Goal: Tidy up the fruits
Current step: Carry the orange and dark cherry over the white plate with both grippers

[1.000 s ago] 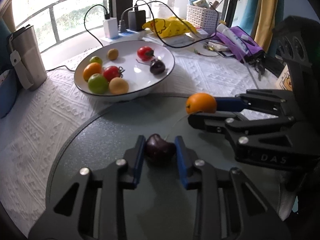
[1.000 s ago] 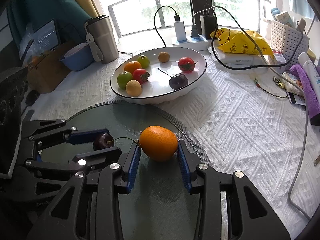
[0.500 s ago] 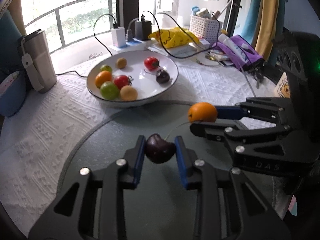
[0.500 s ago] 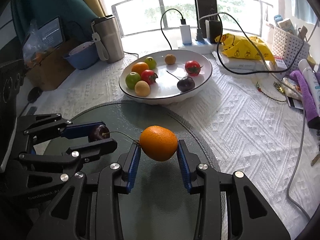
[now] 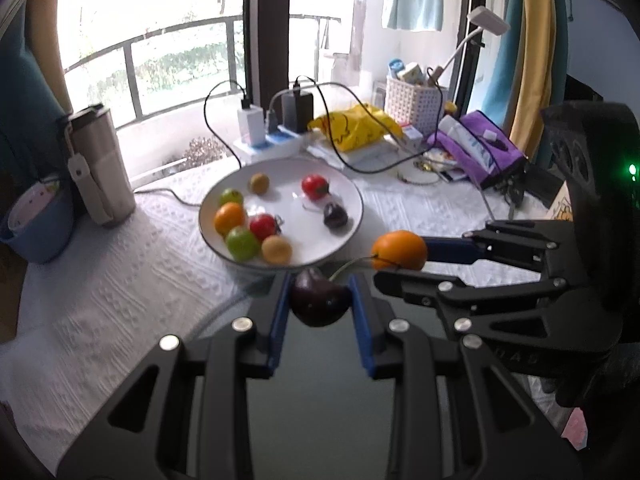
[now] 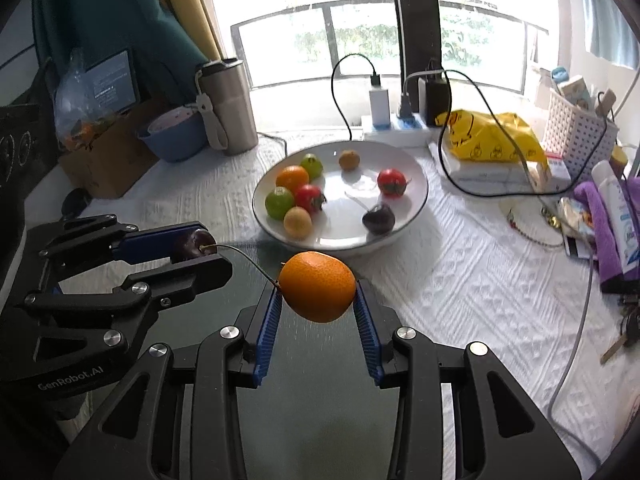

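My left gripper (image 5: 320, 298) is shut on a dark cherry (image 5: 318, 300) with a long stem, held in the air above the dark round glass mat (image 5: 320, 408). To its right, my right gripper (image 6: 318, 300) is shut on an orange (image 6: 317, 286); in the left wrist view the orange (image 5: 399, 250) sits between the right gripper's blue pads. The cherry (image 6: 196, 245) and left gripper (image 6: 196, 248) show at left in the right wrist view, the stem reaching the orange. Beyond both stands a white bowl (image 5: 348, 192) (image 6: 416, 176) holding several small fruits, among them another dark cherry (image 6: 379, 219).
A steel tumbler (image 5: 100, 164) and a blue bowl (image 5: 36, 228) stand at the left. Behind the white bowl are a power strip (image 5: 272, 142) with chargers and cables, a yellow bag (image 5: 356, 128), a white basket (image 5: 416, 104) and a purple cloth (image 5: 488, 152). A white textured tablecloth (image 6: 460, 280) covers the table.
Both grippers have risen off the glass mat with their fruits, the left more than the right. The bowl now sits lower and closer behind the fingertips in both views.
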A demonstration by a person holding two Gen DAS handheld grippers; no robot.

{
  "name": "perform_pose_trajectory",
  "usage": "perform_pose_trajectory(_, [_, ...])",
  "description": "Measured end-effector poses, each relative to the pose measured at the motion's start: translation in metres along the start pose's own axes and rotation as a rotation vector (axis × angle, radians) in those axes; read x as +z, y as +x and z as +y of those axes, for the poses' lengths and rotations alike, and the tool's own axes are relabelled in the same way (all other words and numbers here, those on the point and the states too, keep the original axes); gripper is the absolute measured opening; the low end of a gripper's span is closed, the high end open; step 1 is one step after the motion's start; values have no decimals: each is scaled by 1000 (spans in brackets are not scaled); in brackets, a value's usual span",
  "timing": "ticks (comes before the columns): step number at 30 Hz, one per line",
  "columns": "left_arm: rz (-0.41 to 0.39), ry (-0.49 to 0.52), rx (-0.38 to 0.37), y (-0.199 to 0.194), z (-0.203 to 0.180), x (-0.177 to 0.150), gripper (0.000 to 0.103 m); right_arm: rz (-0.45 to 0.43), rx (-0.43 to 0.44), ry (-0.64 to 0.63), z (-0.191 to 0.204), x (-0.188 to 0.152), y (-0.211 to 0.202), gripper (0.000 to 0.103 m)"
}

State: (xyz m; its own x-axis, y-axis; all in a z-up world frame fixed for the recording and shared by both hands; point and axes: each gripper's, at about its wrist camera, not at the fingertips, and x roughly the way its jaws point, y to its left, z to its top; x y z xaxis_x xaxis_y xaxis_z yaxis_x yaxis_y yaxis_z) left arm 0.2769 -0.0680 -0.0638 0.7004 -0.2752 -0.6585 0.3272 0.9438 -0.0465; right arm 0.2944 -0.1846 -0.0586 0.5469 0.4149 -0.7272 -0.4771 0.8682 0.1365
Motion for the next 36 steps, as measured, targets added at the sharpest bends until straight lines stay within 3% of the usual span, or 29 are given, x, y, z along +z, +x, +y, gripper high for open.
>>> perform_pose_trajectory(15, [-19,19,20,24,16,36,31,-30,-9,-9,-14,41,15,39])
perform_pose_trajectory(36, [43,45,24,103,52,65,31,29,-14,21,-46,77,88,39])
